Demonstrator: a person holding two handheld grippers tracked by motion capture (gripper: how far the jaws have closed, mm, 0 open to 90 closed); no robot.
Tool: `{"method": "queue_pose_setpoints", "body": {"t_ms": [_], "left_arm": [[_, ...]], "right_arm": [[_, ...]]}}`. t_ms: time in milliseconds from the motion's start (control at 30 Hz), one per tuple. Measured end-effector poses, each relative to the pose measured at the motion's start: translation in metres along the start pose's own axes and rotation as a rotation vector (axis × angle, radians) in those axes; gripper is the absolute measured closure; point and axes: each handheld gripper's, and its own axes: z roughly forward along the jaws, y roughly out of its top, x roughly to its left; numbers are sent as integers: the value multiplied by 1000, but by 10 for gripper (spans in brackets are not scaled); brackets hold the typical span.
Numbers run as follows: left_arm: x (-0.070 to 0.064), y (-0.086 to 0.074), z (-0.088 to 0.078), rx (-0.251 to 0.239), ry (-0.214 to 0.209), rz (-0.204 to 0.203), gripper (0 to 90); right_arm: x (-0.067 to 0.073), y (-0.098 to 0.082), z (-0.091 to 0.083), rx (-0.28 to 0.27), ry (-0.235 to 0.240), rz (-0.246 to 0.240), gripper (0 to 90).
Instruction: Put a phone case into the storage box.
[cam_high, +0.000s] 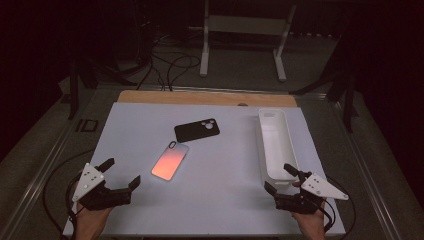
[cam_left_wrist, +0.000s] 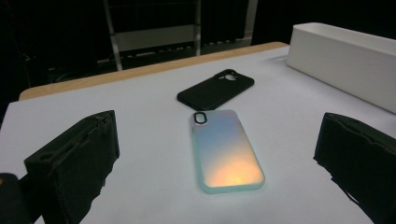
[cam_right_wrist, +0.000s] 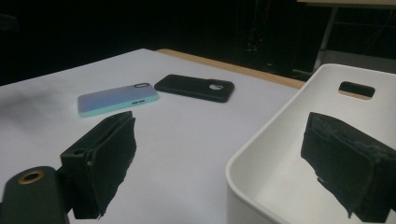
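Up close, right tool (cam_right_wrist: 219, 163) straddles bin (cam_right_wrist: 261, 154) rim (jaws apart).

The desk (cam_high: 215, 200) has a pale, white-grey top, with a strip of bare wood showing along its far edge. Three things lie directly on it. A black phone case (cam_high: 197, 130) lies flat near the middle, toward the far side, its camera cut-out facing up. Just beside it, on the near side and close to touching at one corner, lies a phone case with a shimmering orange-to-blue back (cam_high: 170, 160), also flat, its camera ring at the far end. Well apart from both, along the right side of the desk, stands a long white bin (cam_high: 276, 145), open at the top, with a handle slot in its far end wall.
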Motion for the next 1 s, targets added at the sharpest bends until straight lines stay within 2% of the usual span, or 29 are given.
{"method": "queue_pose_setpoints", "body": {"t_ms": [233,367,567,867,1000], "left_arm": [[1,0,-2,3,7,2,0],[1,0,-2,18,25,22,0],[0,2,-1,21,17,24,0],[-1,6,1,37,11,17,0],[-1,8,4,57,22,-15,0]], "right_arm": [[0,1,0,-2,0,3,100],[0,0,0,1,-3,5,100],[1,-1,0,1,-8,4,100],[-1,-1,-3,-5,-25,9,100],[-3,-2,-4,-11,-33,20,100]]}}
